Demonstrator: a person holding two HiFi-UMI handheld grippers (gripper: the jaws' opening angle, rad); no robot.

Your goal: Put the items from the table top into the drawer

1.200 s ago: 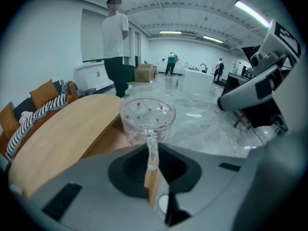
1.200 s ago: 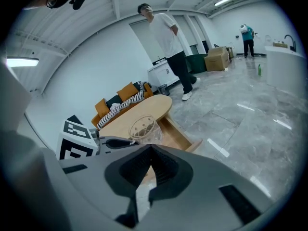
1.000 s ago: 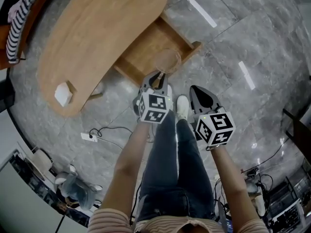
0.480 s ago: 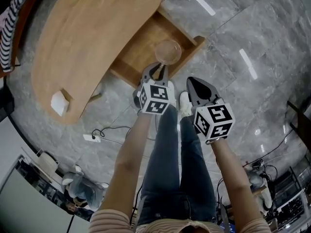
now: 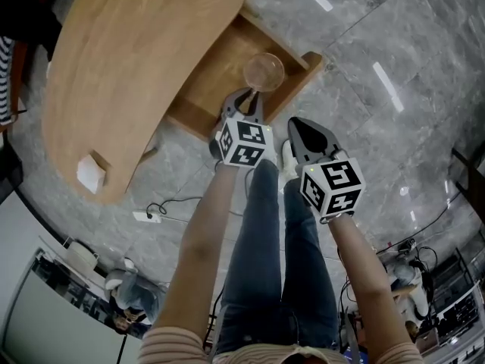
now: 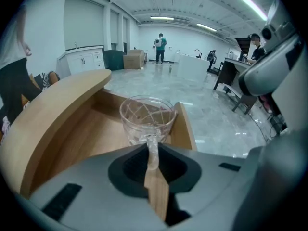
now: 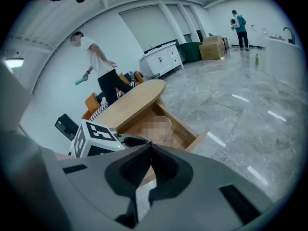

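Note:
A clear glass cup (image 5: pixel 264 72) hangs over the open wooden drawer (image 5: pixel 214 82), with my left gripper (image 5: pixel 248 106) shut on its handle. In the left gripper view the glass cup (image 6: pixel 147 118) is upright just beyond the left gripper (image 6: pixel 152 150), with the drawer's floor (image 6: pixel 94 136) below it. My right gripper (image 5: pixel 297 127) is beside the left one, short of the drawer's front, shut with nothing in it. In the right gripper view the right gripper (image 7: pixel 150 146) points at the drawer (image 7: pixel 191 139), where the cup (image 7: pixel 162 128) shows partly blurred.
The oval wooden table top (image 5: pixel 125 59) overhangs the drawer on the left. A small white item (image 5: pixel 90 173) lies at its near end. A cable and plug (image 5: pixel 144 215) lie on the grey tiled floor. People stand far off in the room (image 6: pixel 160 47).
Both grippers have sunk towards the drawer. The cup has gone down with the left gripper and now sits lower over the drawer's front part.

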